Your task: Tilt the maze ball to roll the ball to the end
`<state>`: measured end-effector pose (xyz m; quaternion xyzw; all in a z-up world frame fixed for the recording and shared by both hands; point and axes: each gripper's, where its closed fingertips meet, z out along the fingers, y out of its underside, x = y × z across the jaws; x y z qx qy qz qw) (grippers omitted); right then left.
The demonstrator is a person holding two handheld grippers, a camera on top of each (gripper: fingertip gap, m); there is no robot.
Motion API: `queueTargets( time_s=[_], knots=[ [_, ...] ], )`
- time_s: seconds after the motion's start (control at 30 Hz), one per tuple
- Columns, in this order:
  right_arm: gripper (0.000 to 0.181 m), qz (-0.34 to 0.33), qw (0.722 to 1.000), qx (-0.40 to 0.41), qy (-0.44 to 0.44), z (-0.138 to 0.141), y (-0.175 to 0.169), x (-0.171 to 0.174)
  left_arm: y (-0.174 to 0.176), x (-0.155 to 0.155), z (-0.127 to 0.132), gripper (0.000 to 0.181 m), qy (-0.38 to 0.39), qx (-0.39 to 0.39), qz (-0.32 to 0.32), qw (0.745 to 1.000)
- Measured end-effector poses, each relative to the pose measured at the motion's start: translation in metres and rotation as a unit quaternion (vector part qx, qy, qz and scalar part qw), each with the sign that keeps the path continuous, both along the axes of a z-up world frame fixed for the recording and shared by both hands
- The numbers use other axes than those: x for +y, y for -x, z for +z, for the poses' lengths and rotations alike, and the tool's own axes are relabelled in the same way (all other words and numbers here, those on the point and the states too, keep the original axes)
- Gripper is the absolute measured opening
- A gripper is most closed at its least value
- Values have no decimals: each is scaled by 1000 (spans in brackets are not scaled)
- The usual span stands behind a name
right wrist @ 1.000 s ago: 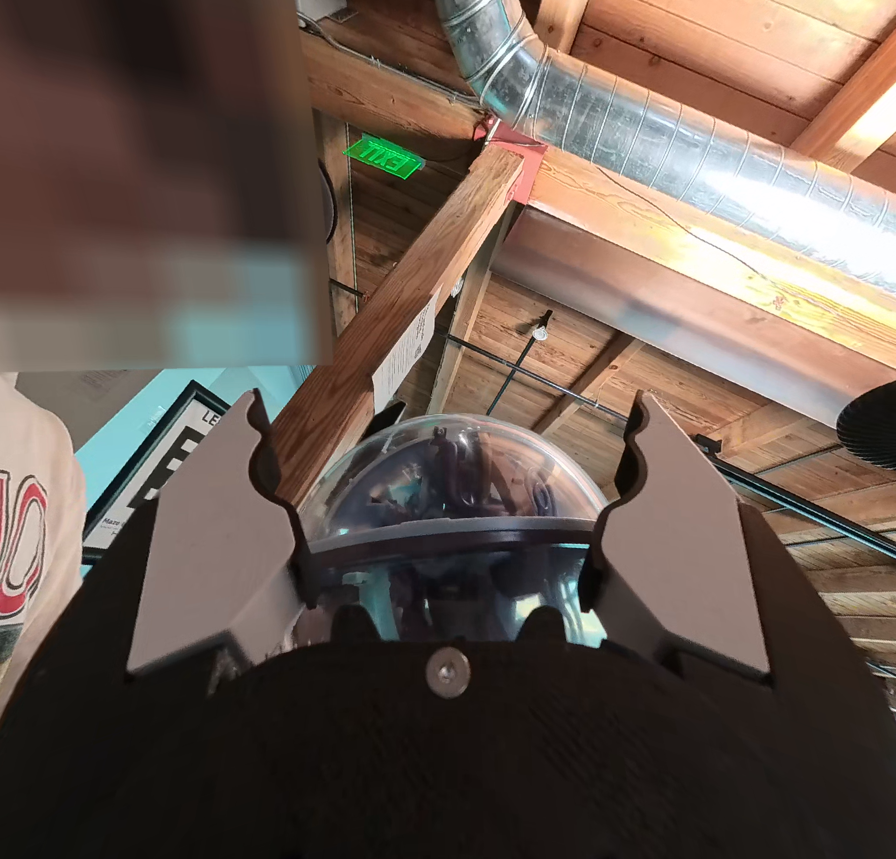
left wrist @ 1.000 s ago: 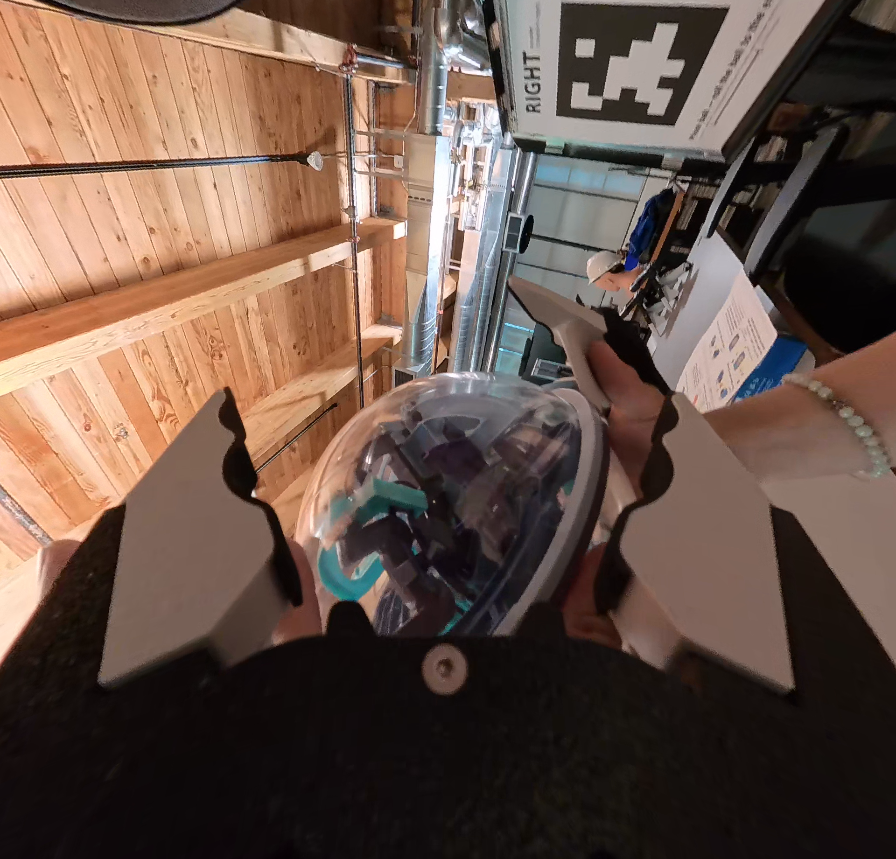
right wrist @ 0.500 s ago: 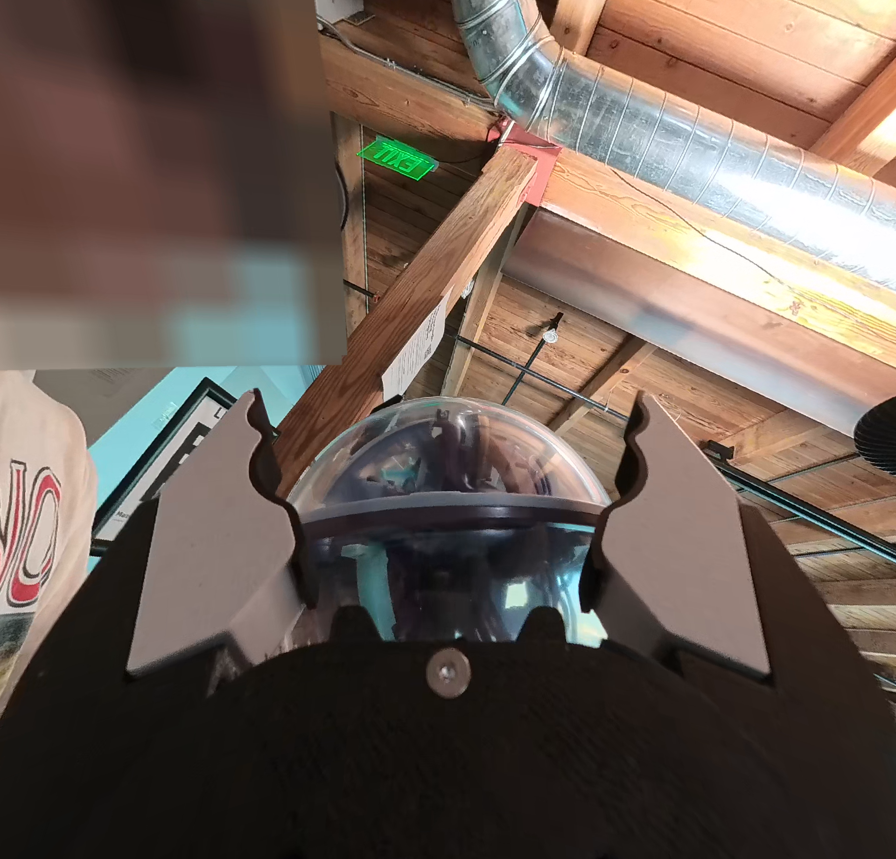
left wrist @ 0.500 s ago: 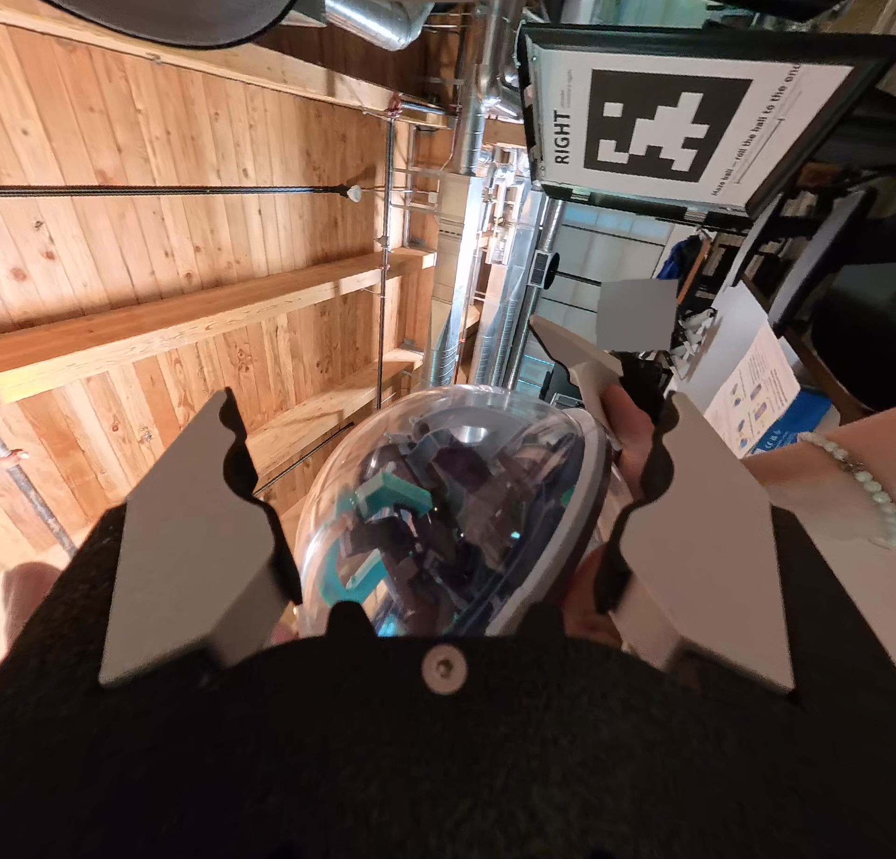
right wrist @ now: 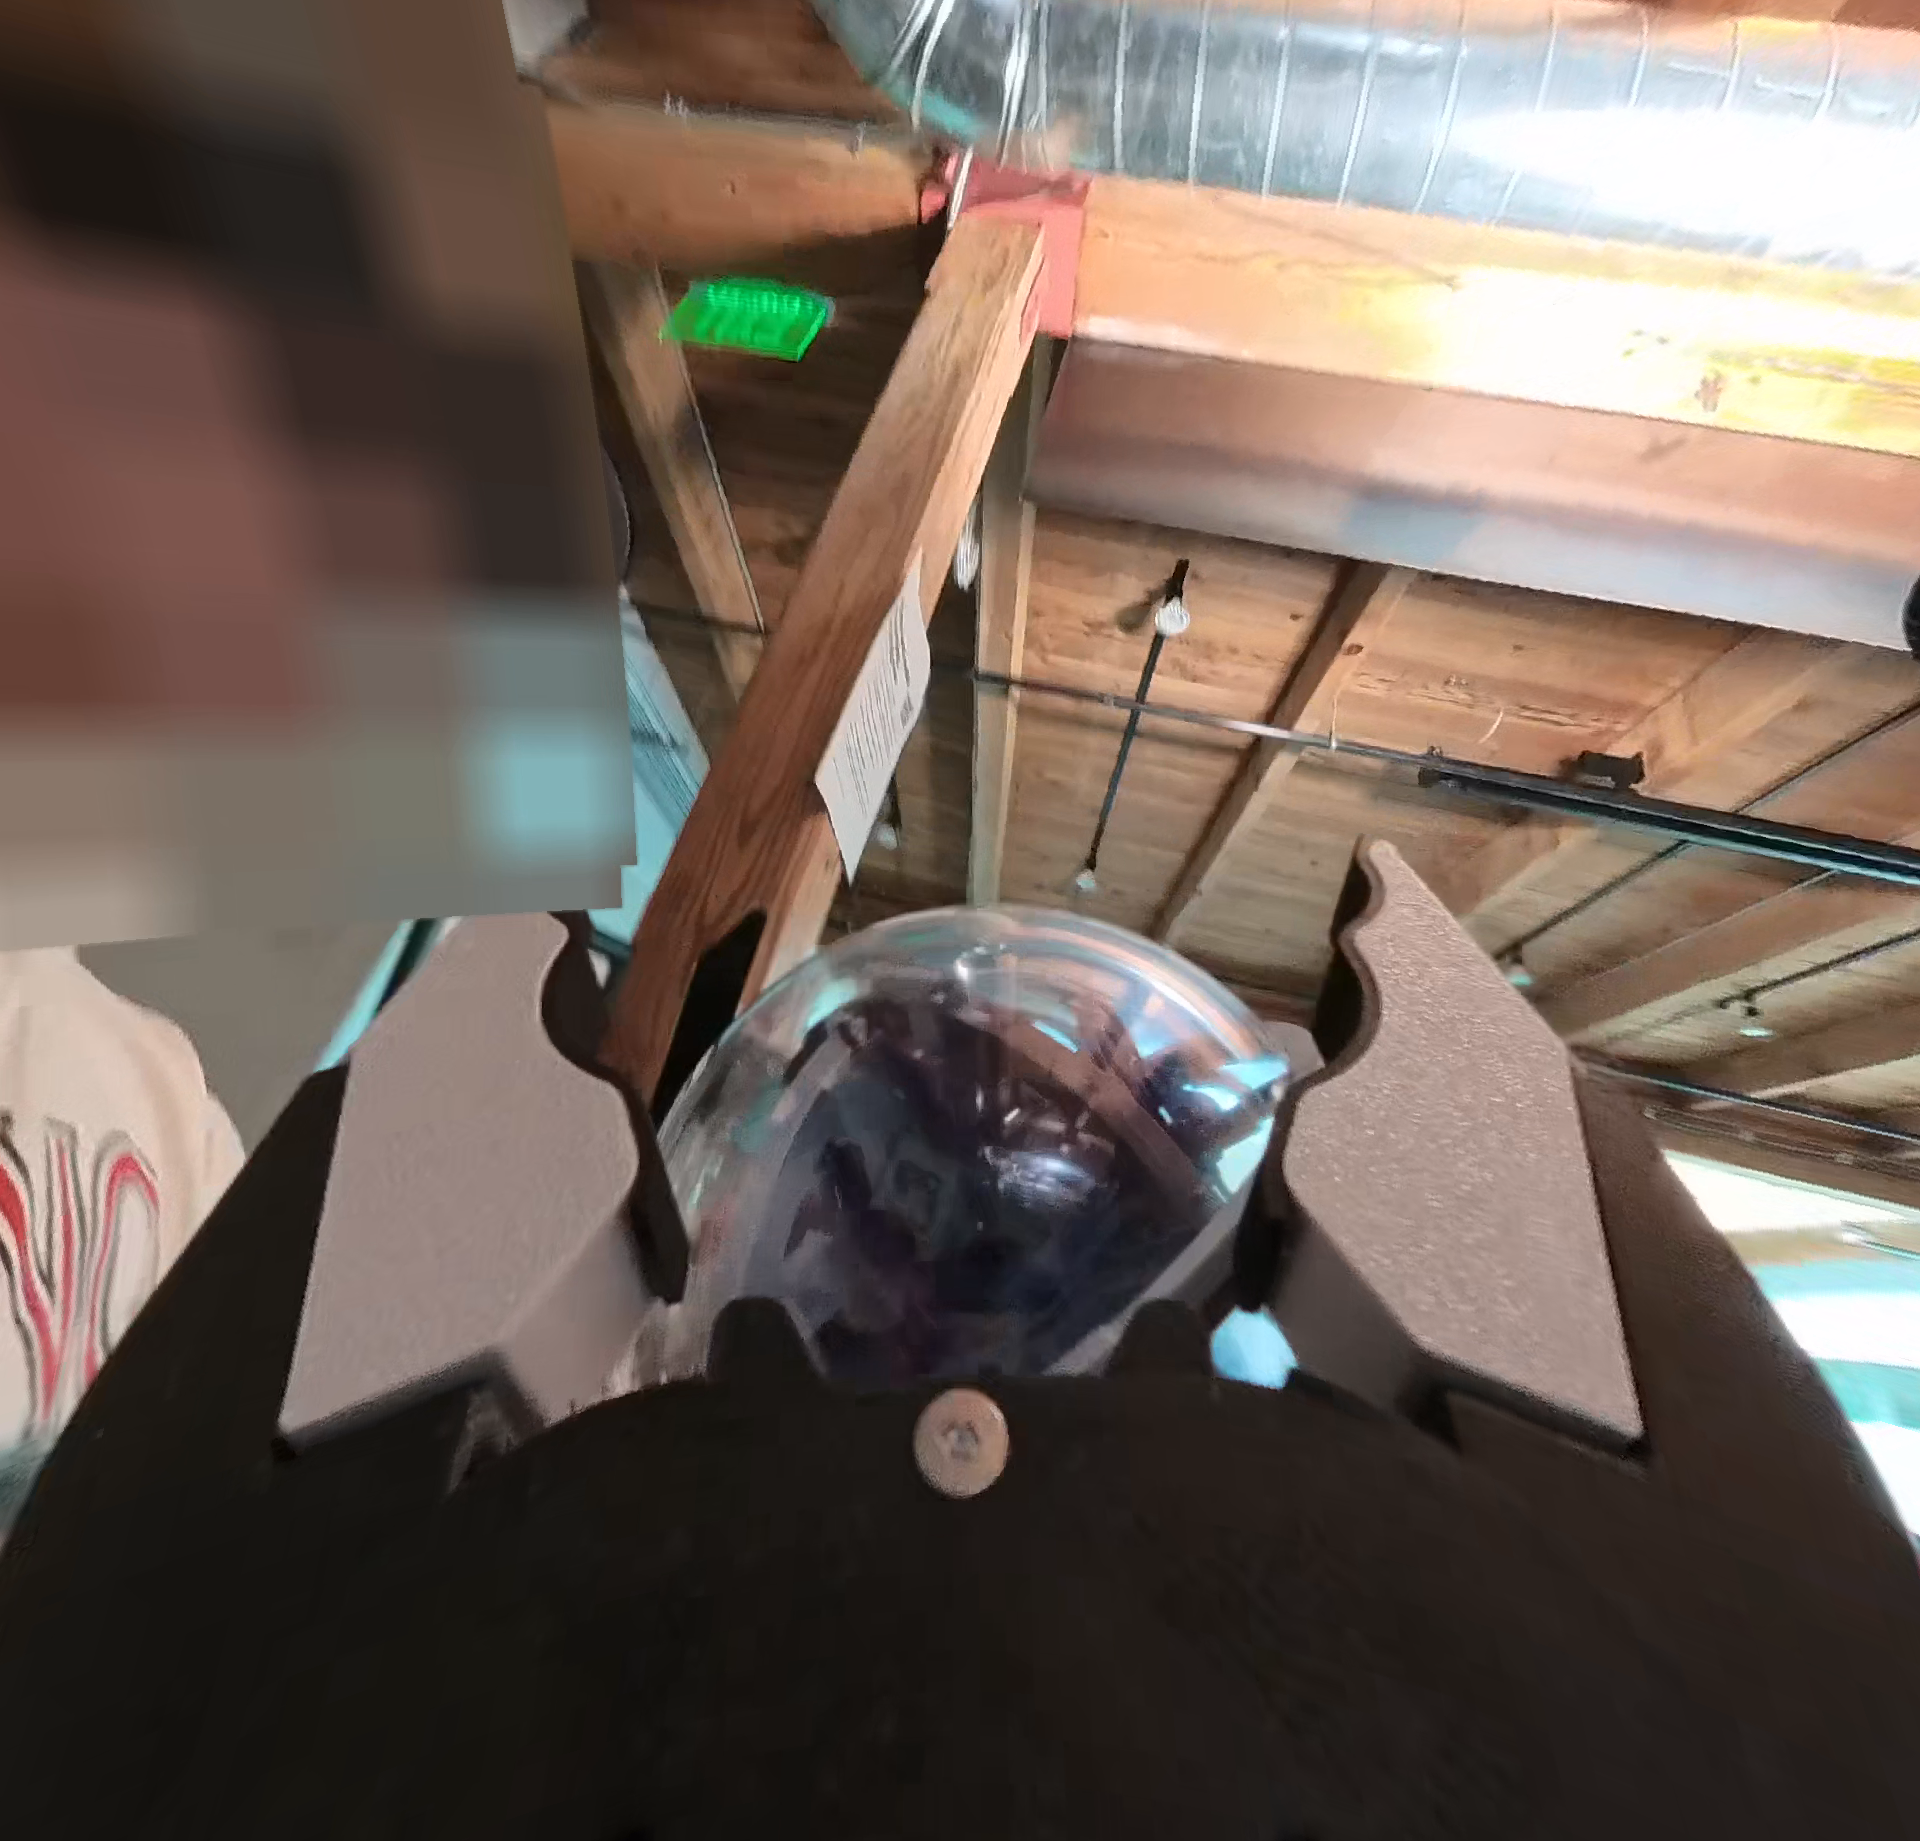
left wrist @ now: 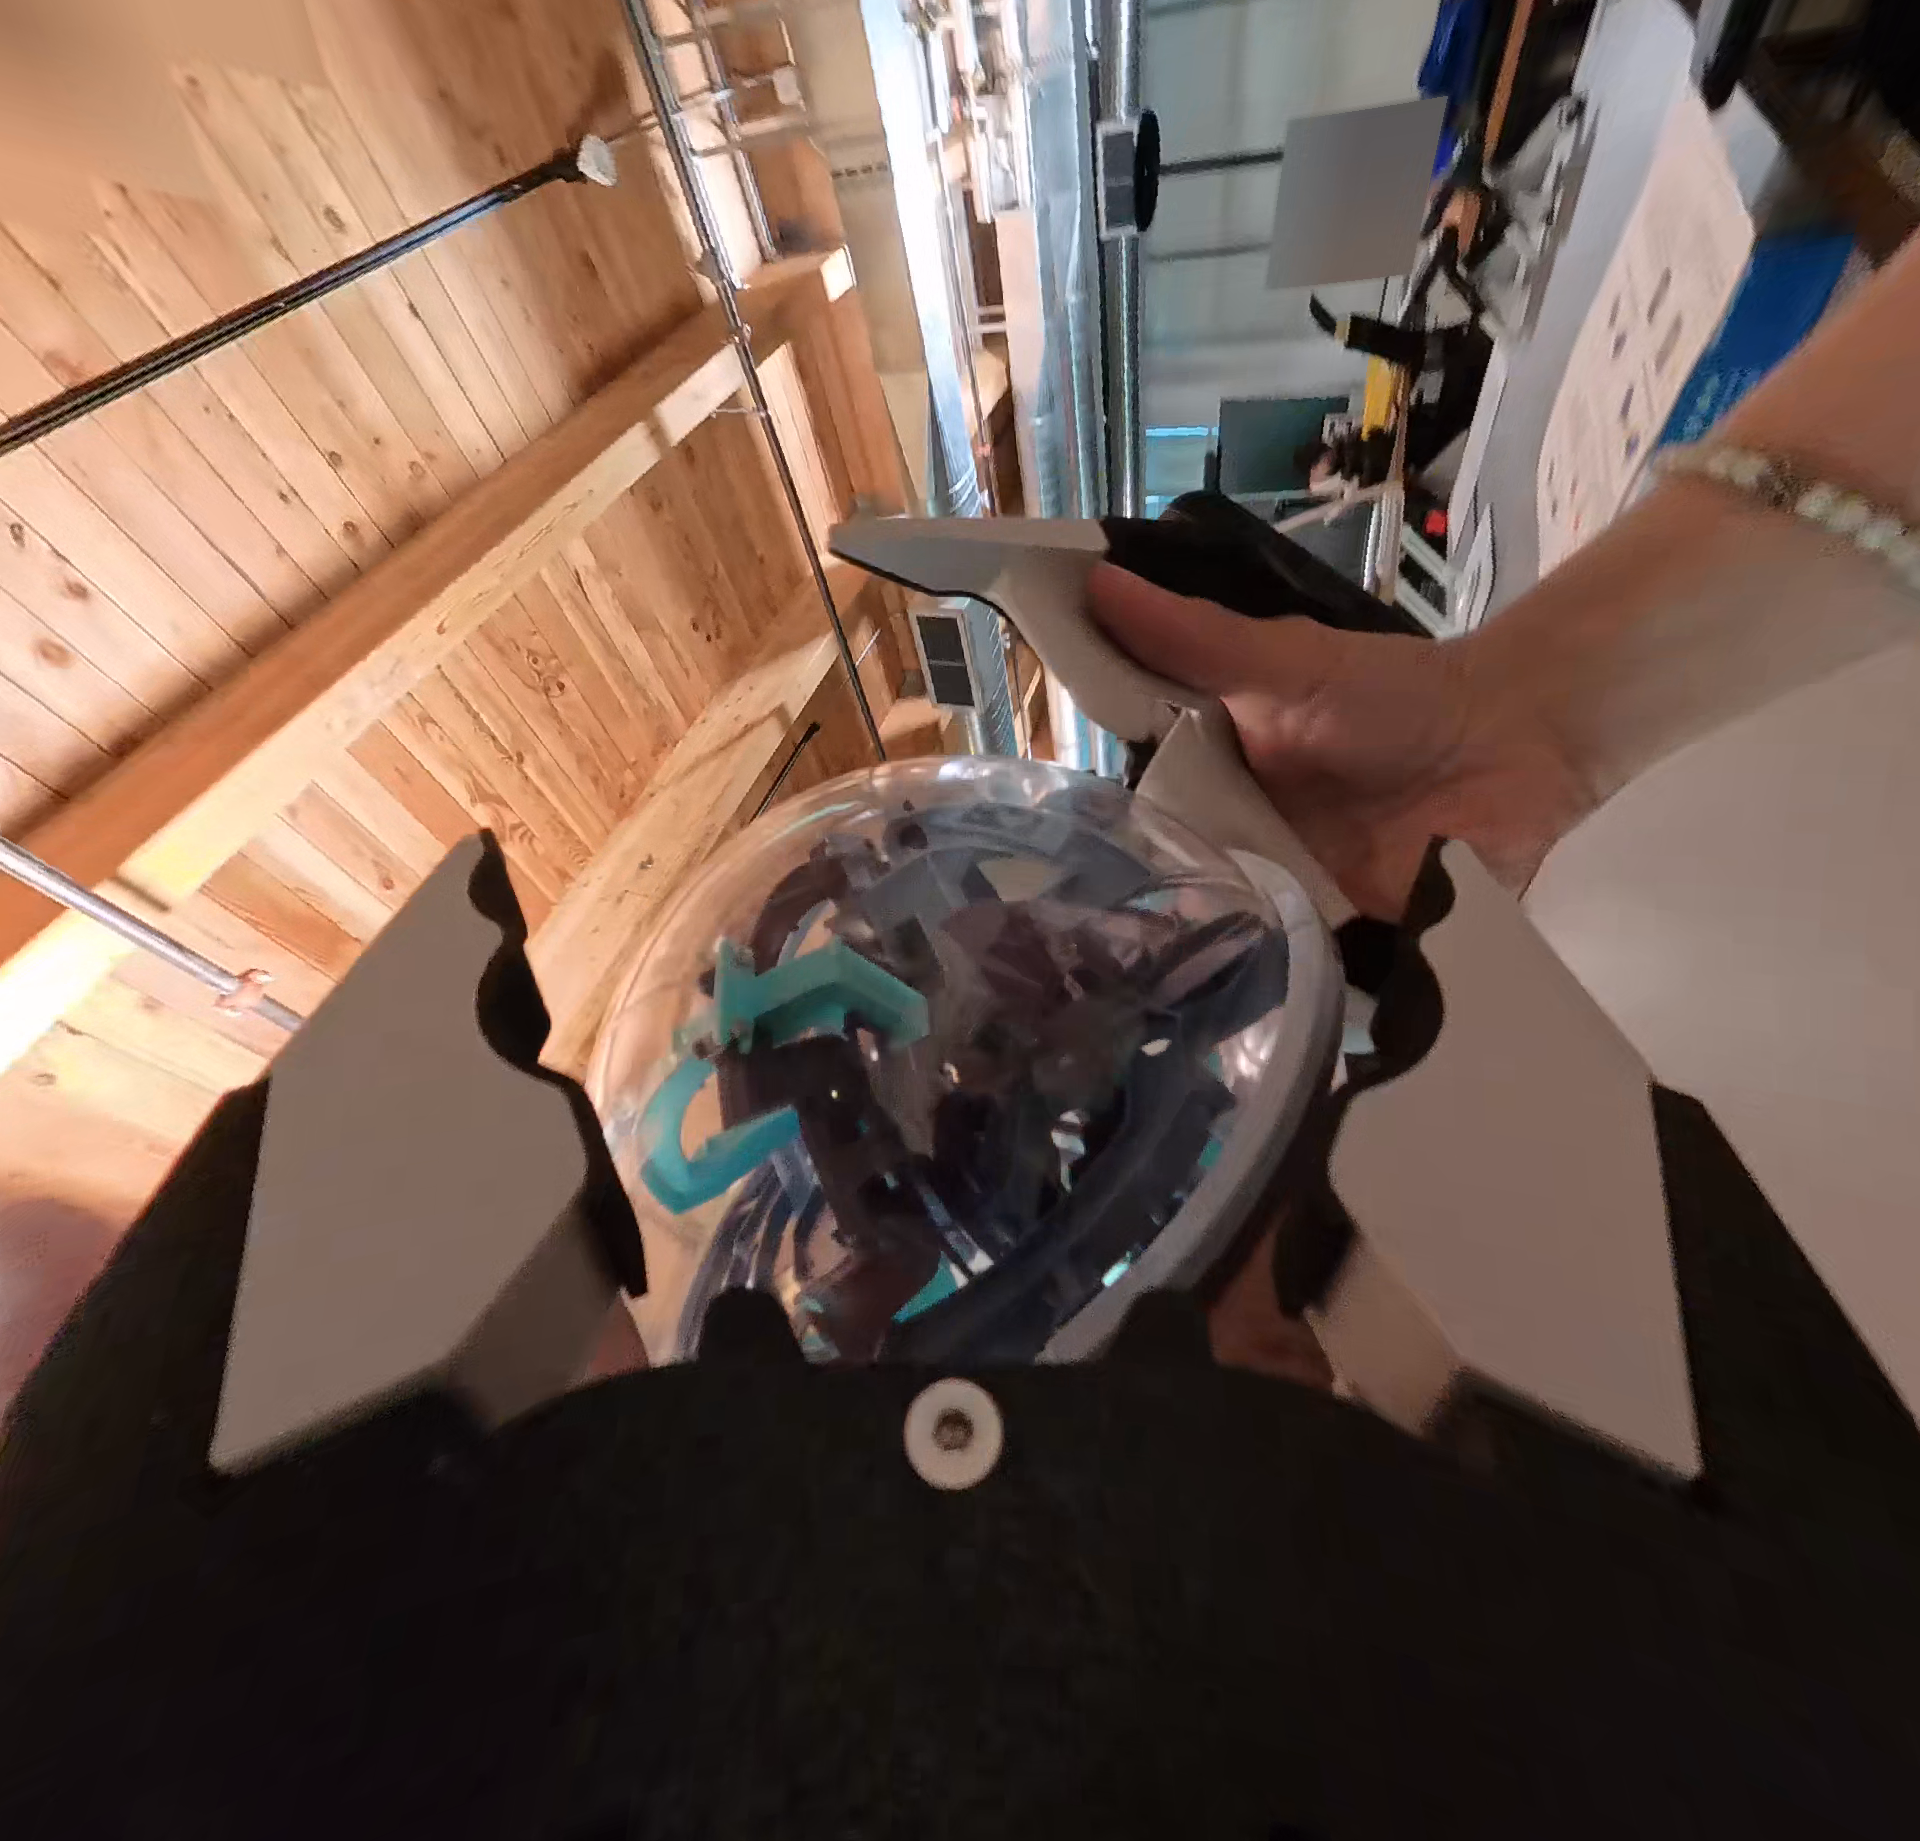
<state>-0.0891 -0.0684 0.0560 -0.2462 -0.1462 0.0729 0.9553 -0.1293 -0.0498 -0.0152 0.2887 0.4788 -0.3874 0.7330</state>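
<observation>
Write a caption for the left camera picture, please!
Left gripper holds the clear maze ball up toward a wooden ceiling.

The maze ball [right wrist: 966,1147] tips over in the right gripper [right wrist: 961,1105], its grey seam ring swinging from level out of sight; both views swing across the ceiling.

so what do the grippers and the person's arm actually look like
Both are alike: the left gripper and the right gripper each have two flat grey fingers with wavy, scalloped black inner edges, on a matte black body with one round screw at its centre. No cables show. The person's wrist bears a pale beaded bracelet.
</observation>
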Motion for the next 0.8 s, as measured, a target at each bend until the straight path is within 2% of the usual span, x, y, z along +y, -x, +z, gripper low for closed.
queueTargets(
  time_s=[0.07,0.2,0.37,0.57,0.8],
  knots=[
    [125,23,999,24,-20,-4,-9,2,-5,8,-11,157,-24,-19,21,999],
    [124,24,998,52,-19,-12,-23,19,-21,24,-24,158,-69,-47,55,995],
    [121,-9,1000,4,2,-16,-10,31,-25,37,-35,157,-110,-93,74,987],
    [121,-41,998,-52,-6,-7,17,37,-20,51,-21,158,-84,-144,93,982],
    [121,-89,992,-90,-3,-4,42,26,0,40,-12,158,-57,-177,50,981]
  ],
)
